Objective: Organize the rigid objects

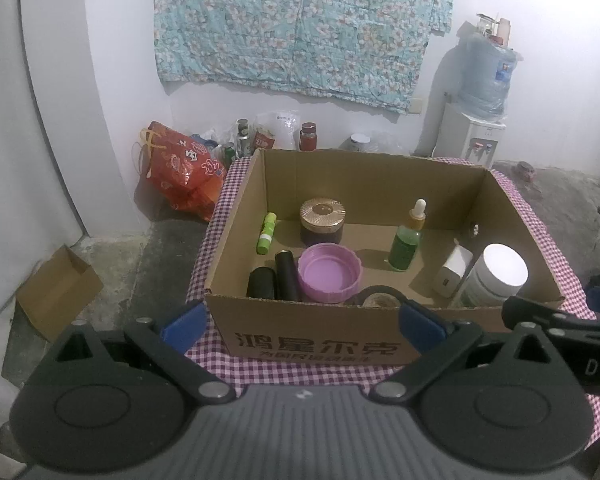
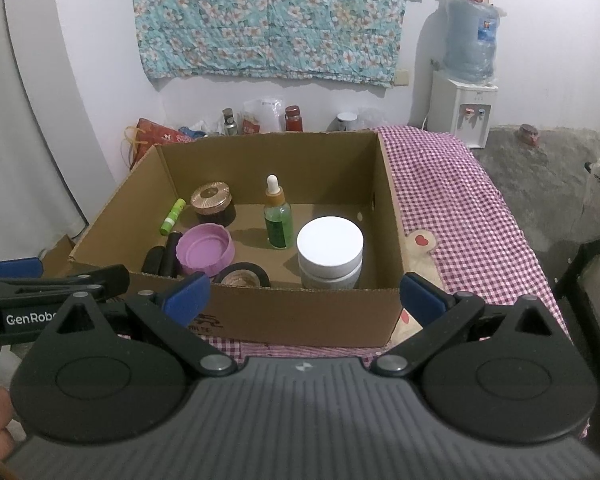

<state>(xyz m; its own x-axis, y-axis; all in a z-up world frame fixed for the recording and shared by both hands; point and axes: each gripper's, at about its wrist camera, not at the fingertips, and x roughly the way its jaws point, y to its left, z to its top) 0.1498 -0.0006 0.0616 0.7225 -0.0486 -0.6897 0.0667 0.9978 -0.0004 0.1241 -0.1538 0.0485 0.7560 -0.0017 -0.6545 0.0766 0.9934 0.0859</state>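
Left tool (image 1: 302, 322): spread wide, holding nothing, held before the near wall of the cardboard box (image 1: 380, 344). Right tool (image 2: 305, 294): likewise wide and unladen, beside it. Box stands on the checked cloth (image 2: 460, 208). Contents: green dropper bottle (image 2: 278, 216) upright mid-floor; white jar (image 2: 330, 252) near right corner; pink lid (image 2: 206, 250) upturned; gold-lidded jar (image 2: 213, 199); green tube (image 2: 172, 216) lying at left.
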